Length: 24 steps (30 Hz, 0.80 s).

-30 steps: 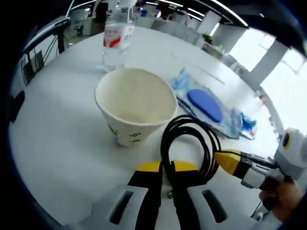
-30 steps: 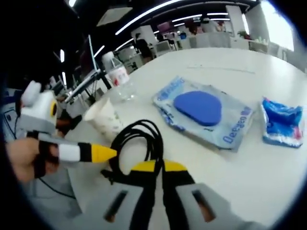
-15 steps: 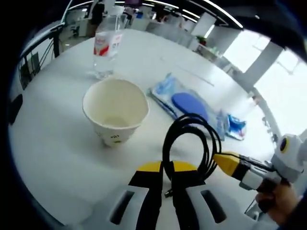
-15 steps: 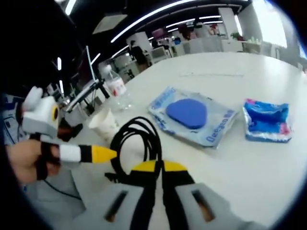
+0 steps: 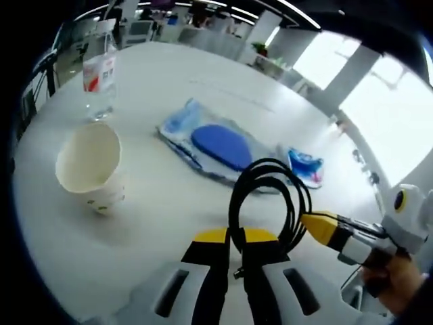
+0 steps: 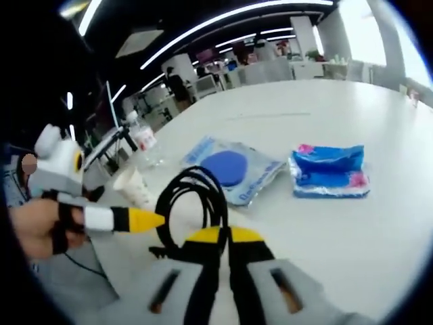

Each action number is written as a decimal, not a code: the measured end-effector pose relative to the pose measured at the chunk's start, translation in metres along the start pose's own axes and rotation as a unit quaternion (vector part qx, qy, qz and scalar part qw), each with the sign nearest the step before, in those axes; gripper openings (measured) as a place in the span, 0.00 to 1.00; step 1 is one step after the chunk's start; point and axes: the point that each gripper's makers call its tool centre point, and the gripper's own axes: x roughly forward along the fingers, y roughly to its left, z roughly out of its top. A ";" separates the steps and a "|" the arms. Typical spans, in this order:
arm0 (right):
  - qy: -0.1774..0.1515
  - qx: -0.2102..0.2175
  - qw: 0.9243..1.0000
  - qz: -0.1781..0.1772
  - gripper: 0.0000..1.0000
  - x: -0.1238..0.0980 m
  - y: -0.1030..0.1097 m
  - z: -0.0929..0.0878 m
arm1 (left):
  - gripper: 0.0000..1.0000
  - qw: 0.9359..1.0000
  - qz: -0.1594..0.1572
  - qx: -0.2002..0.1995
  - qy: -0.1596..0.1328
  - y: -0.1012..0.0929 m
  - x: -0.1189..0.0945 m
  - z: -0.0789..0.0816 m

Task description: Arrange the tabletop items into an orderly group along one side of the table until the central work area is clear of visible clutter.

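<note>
- The white table (image 5: 169, 203) is wide and round; around the paper cup (image 5: 91, 166), the landmark here, the surface is bare, and much free room lies between the cup and the near edge.
- In the left gripper view the cup stands upright at the left, its inside looking empty; the water bottle (image 5: 100, 74) stands upright behind it, near the far left edge of the table.
- To the right of the cup, well apart from it, lies a flat clear packet with a blue pad inside (image 5: 220, 145); further right lies a small blue wrapped pack (image 5: 306, 166), close to the packet's right end.
- The left gripper (image 5: 233, 247) is clenched on the coiled black cable (image 5: 267, 203), whose loop rises right above its yellow tips, to the right of the cup and nearer the camera.
- In the right gripper view the right gripper (image 6: 226, 244) is also clamped on the same cable (image 6: 193, 206); the loop stands just above its tips.
- The left gripper (image 6: 139, 219) comes in from the left there, held by a person's hand (image 6: 37, 223), its yellow tip touching the loop; the cup (image 6: 132, 186) stands just behind it.
</note>
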 end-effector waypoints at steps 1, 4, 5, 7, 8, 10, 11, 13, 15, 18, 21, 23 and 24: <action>-0.002 0.002 1.000 -0.003 0.00 -0.003 -0.004 0.000 | 0.01 1.000 -0.005 0.005 0.003 -0.006 0.003 -0.001; -0.007 0.010 1.000 -0.019 0.00 -0.012 -0.020 0.001 | 0.01 1.000 -0.016 0.015 0.010 -0.022 0.010 -0.002; -0.008 0.012 1.000 -0.023 0.00 -0.015 -0.024 0.002 | 0.01 0.999 -0.021 0.021 0.012 -0.028 0.013 -0.003; -0.011 0.019 0.999 -0.033 0.00 -0.020 -0.034 0.002 | 0.01 0.999 -0.029 0.030 0.018 -0.038 0.017 -0.005; -0.014 0.025 0.999 -0.039 0.00 -0.024 -0.040 0.003 | 0.01 0.999 -0.032 0.033 0.019 -0.042 0.019 -0.005; -0.018 0.029 0.998 -0.046 0.00 -0.028 -0.047 0.003 | 0.01 0.998 -0.038 0.040 0.022 -0.052 0.024 -0.006; -0.019 0.030 0.998 -0.050 0.00 -0.031 -0.051 0.003 | 0.01 0.998 -0.040 0.042 0.023 -0.055 0.025 -0.007; -0.021 0.033 0.998 -0.056 0.00 -0.037 -0.058 0.004 | 0.01 0.998 -0.046 0.043 0.026 -0.064 0.029 -0.008; -0.022 0.036 0.997 -0.061 0.00 -0.041 -0.064 0.004 | 0.01 0.997 -0.052 0.047 0.030 -0.071 0.032 -0.010; -0.026 0.041 0.997 -0.068 0.00 -0.045 -0.071 0.005 | 0.01 0.996 -0.059 0.054 0.032 -0.081 0.034 -0.012; -0.028 0.045 0.996 -0.070 0.00 -0.047 -0.074 0.005 | 0.01 0.996 -0.059 0.058 0.035 -0.083 0.035 -0.012; -0.029 0.045 0.996 -0.071 0.00 -0.047 -0.075 0.006 | 0.01 0.996 -0.059 0.058 0.037 -0.083 0.035 -0.013; -0.029 0.046 0.996 -0.071 0.00 -0.047 -0.076 0.006 | 0.01 0.996 -0.059 0.057 0.037 -0.083 0.036 -0.013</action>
